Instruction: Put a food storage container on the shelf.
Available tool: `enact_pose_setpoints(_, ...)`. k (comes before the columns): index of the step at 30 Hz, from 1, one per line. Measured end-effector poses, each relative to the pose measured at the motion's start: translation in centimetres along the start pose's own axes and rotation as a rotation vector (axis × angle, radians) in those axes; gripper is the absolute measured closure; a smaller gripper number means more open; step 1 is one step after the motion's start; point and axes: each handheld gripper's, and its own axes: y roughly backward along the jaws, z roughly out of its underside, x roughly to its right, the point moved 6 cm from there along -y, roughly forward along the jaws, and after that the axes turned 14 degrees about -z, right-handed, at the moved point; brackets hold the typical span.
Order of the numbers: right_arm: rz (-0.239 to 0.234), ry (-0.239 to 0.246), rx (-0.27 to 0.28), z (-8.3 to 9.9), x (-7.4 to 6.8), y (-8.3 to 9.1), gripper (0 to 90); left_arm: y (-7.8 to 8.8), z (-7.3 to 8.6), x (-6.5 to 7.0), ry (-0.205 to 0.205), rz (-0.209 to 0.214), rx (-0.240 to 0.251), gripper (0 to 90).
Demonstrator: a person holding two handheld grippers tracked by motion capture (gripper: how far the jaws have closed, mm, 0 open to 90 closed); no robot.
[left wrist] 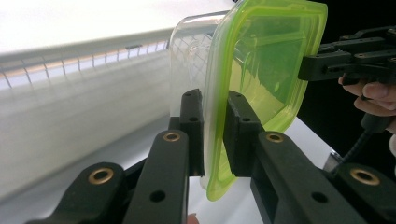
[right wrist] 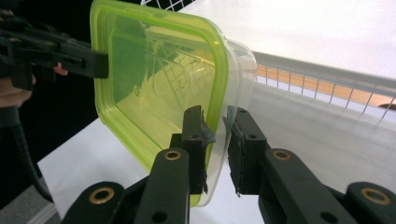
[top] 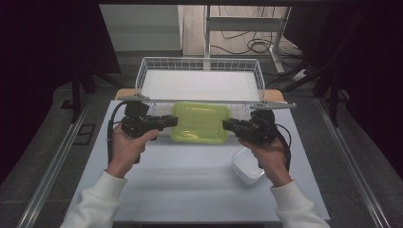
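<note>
A clear container with a lime-green lid (top: pixel 199 122) is held level between both grippers, just in front of the wire basket (top: pixel 199 61). My left gripper (top: pixel 173 121) is shut on the left edge of the lid. In the left gripper view its jaws (left wrist: pixel 215 107) pinch the green rim of the container (left wrist: pixel 266 60), and the right gripper (left wrist: pixel 327 63) shows at the far side. My right gripper (top: pixel 225 125) is shut on the container's right edge. The right gripper view has that gripper (right wrist: pixel 219 126) clamped over the lid rim and clear wall of the container (right wrist: pixel 159 79).
The white wire basket with a white floor stands at the far edge of the white table (top: pixel 180 190). A small white box (top: pixel 247 166) lies near the right hand. Dark floor and rails flank the table on both sides.
</note>
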Motion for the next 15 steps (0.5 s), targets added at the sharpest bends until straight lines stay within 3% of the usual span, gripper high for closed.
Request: enact_pose_setpoints(15, -0.005, 0.026, 0.032, -3.9, 1.1, -0.4, 77.8, -0.2, -3.1, -1.2, 0.018, 0.006, 0.031, 79.6)
